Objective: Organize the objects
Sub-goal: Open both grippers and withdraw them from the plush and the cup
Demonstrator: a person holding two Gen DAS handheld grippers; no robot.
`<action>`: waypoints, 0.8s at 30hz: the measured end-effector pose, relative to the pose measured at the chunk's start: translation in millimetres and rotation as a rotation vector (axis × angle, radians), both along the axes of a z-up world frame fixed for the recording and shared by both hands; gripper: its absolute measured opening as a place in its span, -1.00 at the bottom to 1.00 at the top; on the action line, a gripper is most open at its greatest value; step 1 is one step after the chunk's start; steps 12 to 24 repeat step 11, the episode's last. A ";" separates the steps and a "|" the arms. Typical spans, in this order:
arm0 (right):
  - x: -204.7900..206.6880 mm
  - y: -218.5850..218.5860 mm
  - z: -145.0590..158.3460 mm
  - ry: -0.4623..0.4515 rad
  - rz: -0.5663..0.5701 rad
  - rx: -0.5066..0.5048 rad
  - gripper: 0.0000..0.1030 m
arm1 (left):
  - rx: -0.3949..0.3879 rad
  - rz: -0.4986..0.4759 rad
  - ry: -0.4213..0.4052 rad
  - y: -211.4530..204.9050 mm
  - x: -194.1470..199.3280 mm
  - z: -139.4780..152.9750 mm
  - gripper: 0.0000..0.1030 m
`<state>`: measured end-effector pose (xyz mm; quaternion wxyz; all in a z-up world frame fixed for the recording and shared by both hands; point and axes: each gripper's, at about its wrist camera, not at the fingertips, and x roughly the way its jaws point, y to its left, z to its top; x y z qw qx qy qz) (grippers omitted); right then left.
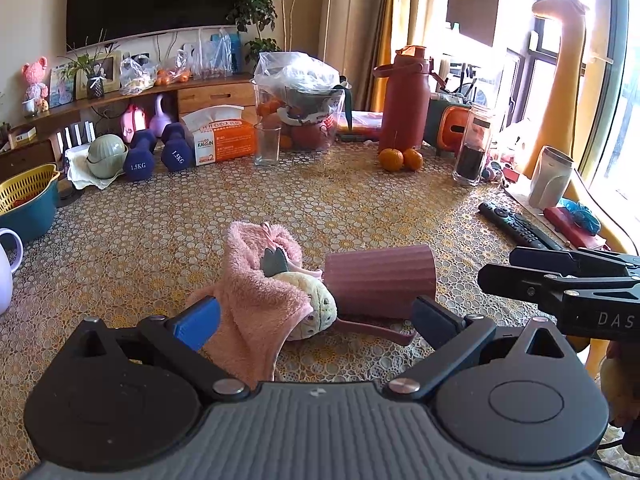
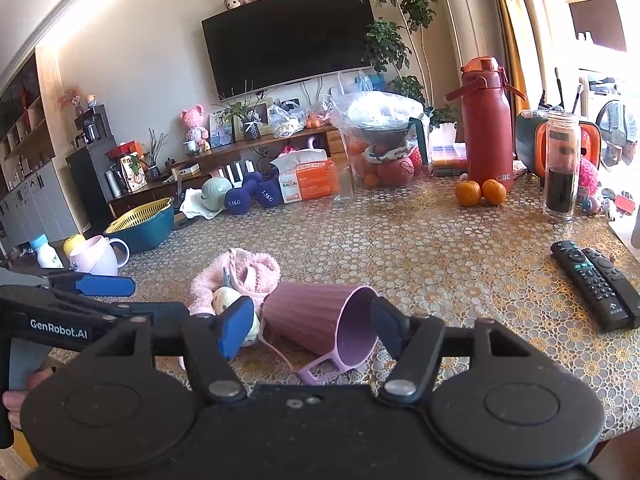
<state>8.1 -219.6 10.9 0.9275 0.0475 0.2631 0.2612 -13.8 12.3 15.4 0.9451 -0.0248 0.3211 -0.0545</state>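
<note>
Left gripper point(image 1: 316, 318): my black ribbed housing, twin round discs, silver rivets, blue pads point(image 1: 198, 322).
Right gripper point(image 2: 310, 326): same black build, blue pads point(image 2: 236, 328).
Markings: "GenRobot.AI" on my left unit, "DAS" on my right.

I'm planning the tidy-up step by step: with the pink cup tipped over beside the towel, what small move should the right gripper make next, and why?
Probably ease the right gripper forward and close on the pink cup. Its jaws stand open on either side of the cup, which lies on its side with the mouth toward the camera, touching the pink towel. The left gripper is open too, nearer the towel.
</note>
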 end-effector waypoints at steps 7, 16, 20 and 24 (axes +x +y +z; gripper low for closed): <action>-2.1 -2.3 -0.9 0.005 -0.006 0.000 0.26 | 0.003 0.007 -0.013 -1.6 -1.7 0.2 0.99; -3.6 -1.9 -0.8 0.003 -0.004 -0.007 0.27 | 0.006 0.016 -0.010 -1.3 -1.9 0.0 0.99; -3.6 -1.9 -0.8 0.003 -0.004 -0.007 0.27 | 0.006 0.016 -0.010 -1.3 -1.9 0.0 0.99; -3.6 -1.9 -0.8 0.003 -0.004 -0.007 0.27 | 0.006 0.016 -0.010 -1.3 -1.9 0.0 0.99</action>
